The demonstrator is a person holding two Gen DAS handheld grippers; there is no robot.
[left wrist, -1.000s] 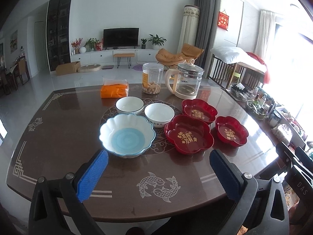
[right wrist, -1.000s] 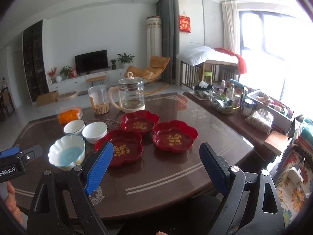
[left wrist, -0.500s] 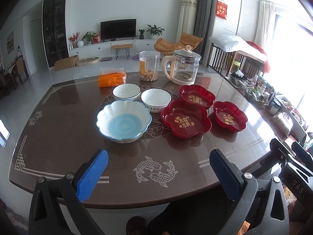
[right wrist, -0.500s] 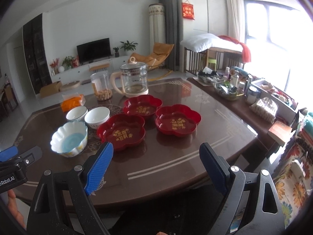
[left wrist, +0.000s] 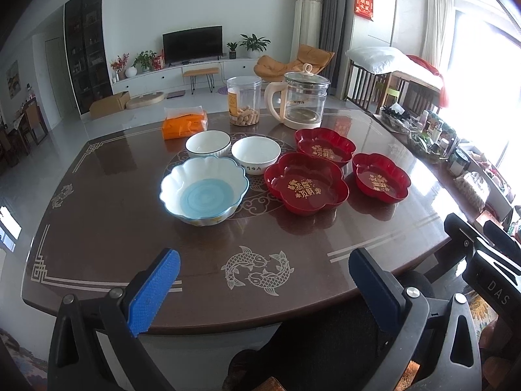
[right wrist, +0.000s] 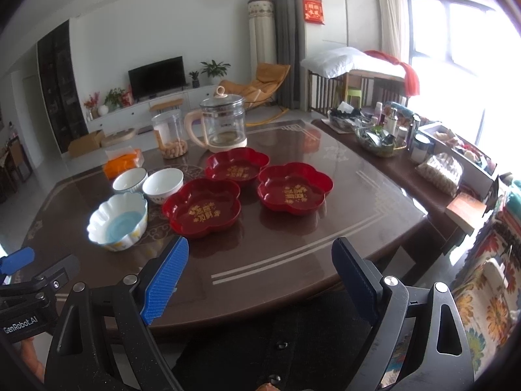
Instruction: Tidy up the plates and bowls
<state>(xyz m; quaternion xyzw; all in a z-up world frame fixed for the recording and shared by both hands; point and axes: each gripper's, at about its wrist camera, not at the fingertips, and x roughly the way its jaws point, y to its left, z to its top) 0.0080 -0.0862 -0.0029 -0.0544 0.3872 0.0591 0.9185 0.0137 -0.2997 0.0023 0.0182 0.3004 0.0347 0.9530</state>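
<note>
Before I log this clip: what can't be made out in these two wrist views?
- Gold lettering in the red plates: too small, both views.
- Left gripper: cut off by the right view's edge.
- Clutter on the side counter: small, washed out by window glare.
- Kettle label: unreadable.

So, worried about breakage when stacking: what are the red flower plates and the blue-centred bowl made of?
The red flower plates look like glossy lacquered plastic: uniform sheen, printed gold characters. The blue-centred bowl looks like glazed ceramic: thick scalloped white wall, shiny glaze. Neither is certain from looks alone.
</note>
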